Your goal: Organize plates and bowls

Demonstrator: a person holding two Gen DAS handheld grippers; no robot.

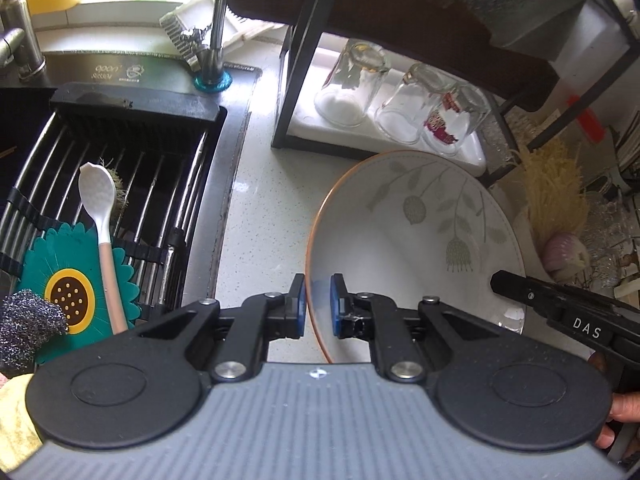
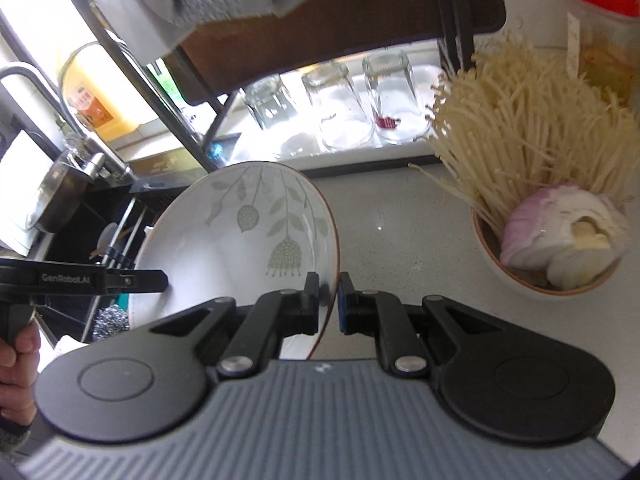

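A white bowl with a grey leaf pattern and a brown rim hangs tilted above the pale countertop, held from both sides. My left gripper is shut on its left rim, one pad inside and one outside. My right gripper is shut on the opposite rim in the same way. The right gripper's black finger shows at the bowl's far edge in the left wrist view. In the right wrist view the left gripper's finger reaches in from the left, with a hand on its handle.
A sink with a dark drain rack, a white spoon, a flower-shaped mat and a scourer lies left. A black shelf frame holds three upturned glasses. A bowl of enoki mushrooms and onion stands right, a red-capped jar behind.
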